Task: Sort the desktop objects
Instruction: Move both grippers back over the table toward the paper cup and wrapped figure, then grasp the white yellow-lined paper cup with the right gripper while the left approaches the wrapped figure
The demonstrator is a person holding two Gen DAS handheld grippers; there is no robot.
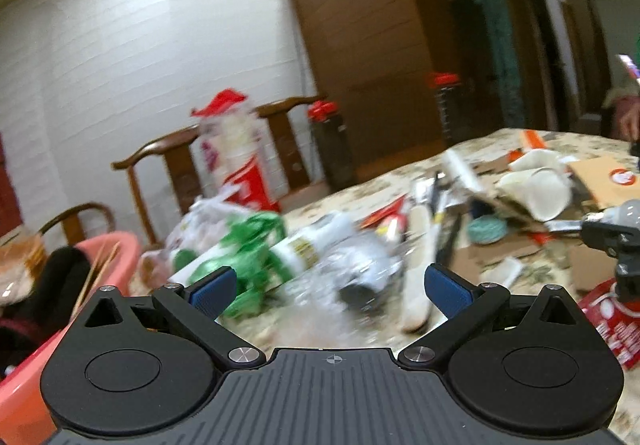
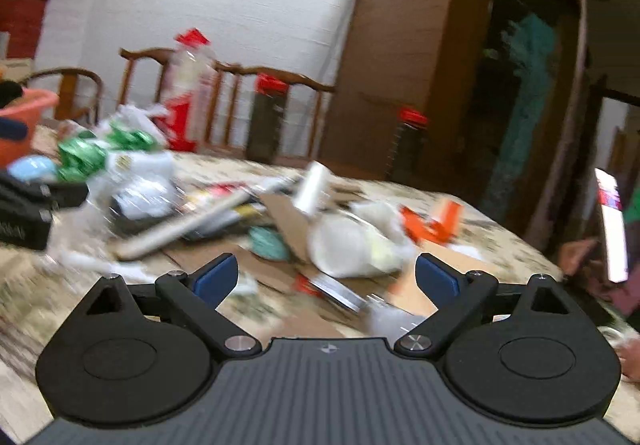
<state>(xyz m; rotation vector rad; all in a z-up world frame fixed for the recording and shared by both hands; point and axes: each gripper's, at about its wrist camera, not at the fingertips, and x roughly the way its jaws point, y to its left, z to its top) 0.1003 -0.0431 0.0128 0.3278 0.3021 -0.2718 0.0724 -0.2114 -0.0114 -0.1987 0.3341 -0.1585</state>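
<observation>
Both views are motion-blurred. A cluttered table (image 1: 532,277) with a floral cloth holds a clear plastic bottle with a white label (image 1: 320,257), green shiny wrapping (image 1: 248,245), white paper cups (image 1: 536,193), a teal object (image 1: 486,231), cardboard pieces (image 2: 280,217) and a pale stick (image 1: 420,245). My left gripper (image 1: 330,291) is open and empty, above the bottle. My right gripper (image 2: 326,279) is open and empty, above the cardboard and a white cup (image 2: 348,245). The right gripper's body shows in the left wrist view (image 1: 612,233).
A pink basin (image 1: 116,261) with dark cloth stands at the left. A red-and-white bag (image 1: 236,161) and dark jars with red lids (image 1: 328,141) stand behind the table. Wooden chairs (image 2: 280,101) and a brown cabinet (image 2: 400,45) are beyond. A person's hand holds a phone (image 2: 610,225) at the right.
</observation>
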